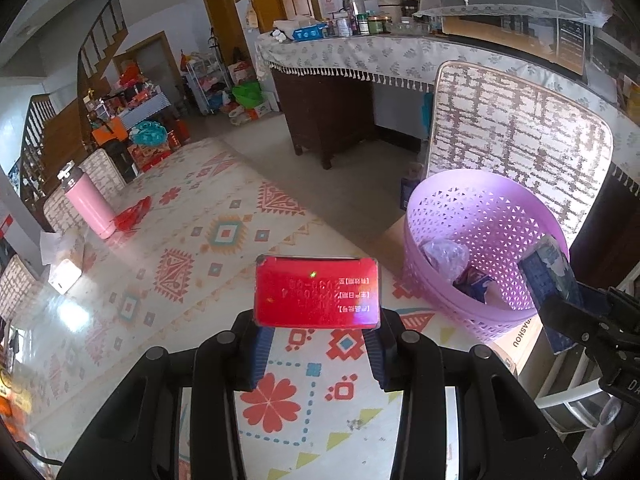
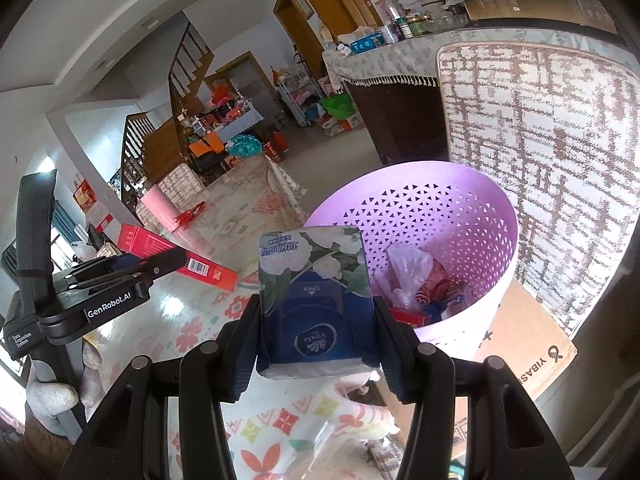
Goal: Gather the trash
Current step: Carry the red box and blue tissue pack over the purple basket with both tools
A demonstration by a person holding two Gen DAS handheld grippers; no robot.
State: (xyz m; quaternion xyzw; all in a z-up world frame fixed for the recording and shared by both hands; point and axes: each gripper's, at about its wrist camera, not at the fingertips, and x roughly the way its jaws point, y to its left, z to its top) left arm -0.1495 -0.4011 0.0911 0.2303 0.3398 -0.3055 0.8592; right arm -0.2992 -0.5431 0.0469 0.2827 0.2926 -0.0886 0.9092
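My left gripper (image 1: 318, 336) is shut on a long red box (image 1: 316, 292), held above the patterned tablecloth; the box also shows in the right wrist view (image 2: 176, 256). My right gripper (image 2: 316, 320) is shut on a blue floral tissue pack (image 2: 316, 300), held just left of the purple perforated basket (image 2: 472, 200). The basket (image 1: 480, 208) holds plastic wrap and wrappers (image 2: 420, 280). In the left wrist view the tissue pack (image 1: 550, 276) hangs over the basket's right rim.
A pink bottle (image 1: 86, 202) and red wrapper (image 1: 132, 212) lie at the table's far left. The basket stands on a cardboard box (image 2: 532, 344). A chair back (image 1: 520, 140) rises behind the basket. A white device (image 1: 64, 274) sits at the left.
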